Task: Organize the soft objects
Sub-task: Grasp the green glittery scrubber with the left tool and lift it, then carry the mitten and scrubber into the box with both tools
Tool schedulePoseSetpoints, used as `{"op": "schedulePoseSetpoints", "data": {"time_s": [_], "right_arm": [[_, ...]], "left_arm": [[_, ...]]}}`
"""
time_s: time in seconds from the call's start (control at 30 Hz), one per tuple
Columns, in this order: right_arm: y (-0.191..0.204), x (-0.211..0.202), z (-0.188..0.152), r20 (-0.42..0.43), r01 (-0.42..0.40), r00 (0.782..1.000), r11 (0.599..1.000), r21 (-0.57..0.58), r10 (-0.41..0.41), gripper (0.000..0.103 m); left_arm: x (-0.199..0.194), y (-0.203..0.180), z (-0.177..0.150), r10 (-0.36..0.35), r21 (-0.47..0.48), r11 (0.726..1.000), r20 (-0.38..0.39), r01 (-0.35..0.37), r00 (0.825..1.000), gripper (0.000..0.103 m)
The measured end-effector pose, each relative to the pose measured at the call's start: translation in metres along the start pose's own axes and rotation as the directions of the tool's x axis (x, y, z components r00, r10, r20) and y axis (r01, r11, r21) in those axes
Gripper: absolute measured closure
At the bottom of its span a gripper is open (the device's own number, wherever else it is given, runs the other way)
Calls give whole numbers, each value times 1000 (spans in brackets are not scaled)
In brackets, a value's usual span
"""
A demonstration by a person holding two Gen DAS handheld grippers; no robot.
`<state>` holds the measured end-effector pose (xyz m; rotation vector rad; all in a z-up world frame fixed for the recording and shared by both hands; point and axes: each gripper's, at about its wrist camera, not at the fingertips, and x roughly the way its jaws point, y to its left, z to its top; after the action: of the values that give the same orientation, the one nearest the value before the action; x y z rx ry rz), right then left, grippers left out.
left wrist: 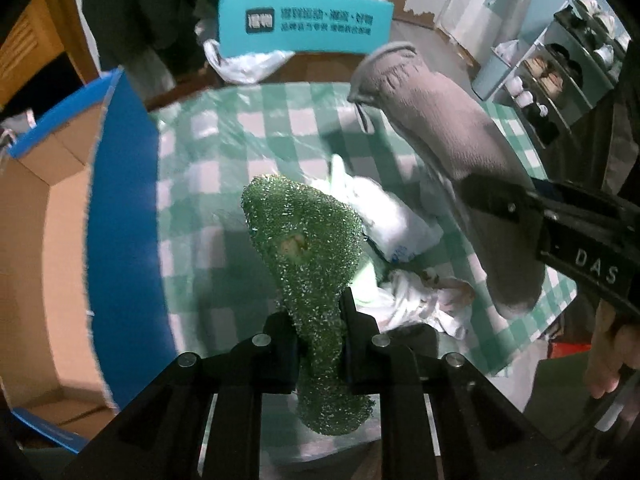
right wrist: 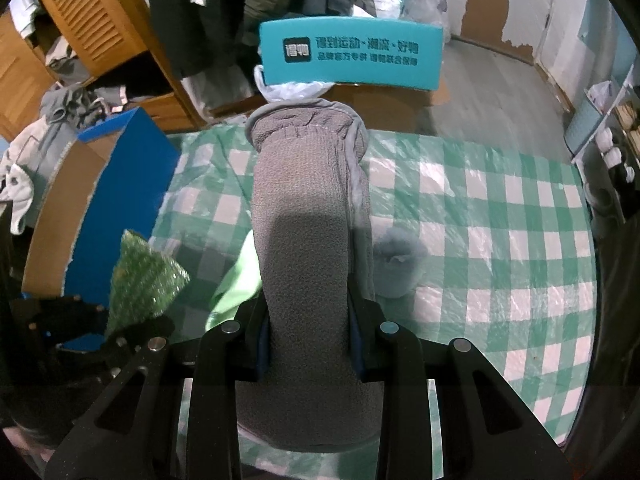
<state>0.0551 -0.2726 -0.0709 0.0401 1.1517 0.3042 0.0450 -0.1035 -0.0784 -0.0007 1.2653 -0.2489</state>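
- While both grippers are up over the worktop (right wrist: 500, 216), each has sth clamped in it.
- Left gripper (left wrist: 318, 336): jaws pinched tight on a green scouring pad (left wrist: 304, 240), w/ pad sticking up and fwd past the fingers, tail end hanging below them. Pad is off the worktop, not touching it. Yellowish spot near its middle.
- Right gripper (right wrist: 310, 344): closed on a grey sock (right wrist: 310, 216) around its mid-length; cuff end points away from cam, toe end droops under the jaws. Sock also held clear of the worktop.
- In left wrist view the sock shows at upper right, slanting down into the right gripper; pad sits just left of it, the two apart.
- Worktop has a green/white check cloth under clear plastic.
- On it, below the held items: a white cloth bundle (left wrist: 400, 220) and a crumpled white rag (left wrist: 424, 300), touching or nearly so. A light green fabric (right wrist: 238, 284) and a grey fuzzy item (right wrist: 400, 260) lie either side of the sock in right wrist view.
- Left edge: open cardboard box w/ blue outer face (left wrist: 124, 216), standing beside the worktop.
- Behind: teal chair back w/ printed text (right wrist: 350, 56), white plastic bag (right wrist: 292, 90) under it.
- Far right: shelf unit w/ shoes (left wrist: 560, 80), blurry.
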Motion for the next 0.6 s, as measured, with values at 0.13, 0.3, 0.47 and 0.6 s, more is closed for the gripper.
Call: {"op": "schedulePoseSetpoints", "data": {"time_s": [0.13, 0.3, 0.47, 0.6], "right_arm": [[9, -7, 1, 12, -5, 1000, 1000, -12, 5, 74], [22, -18, 4, 37, -13, 999, 999, -34, 14, 73], [36, -31, 6, 66, -32, 997, 998, -58, 35, 73], [49, -41, 8, 87, -50, 995, 996, -76, 57, 73]], "left_arm": [[-13, 8, 3, 17, -6, 1000, 40, -17, 999, 87], [-26, 16, 3, 32, -14, 999, 72, -31, 997, 87], [-35, 21, 2, 48, -13, 999, 94, -47, 994, 87], [-42, 29, 0, 51, -23, 999, 104, -49, 993, 87]]}}
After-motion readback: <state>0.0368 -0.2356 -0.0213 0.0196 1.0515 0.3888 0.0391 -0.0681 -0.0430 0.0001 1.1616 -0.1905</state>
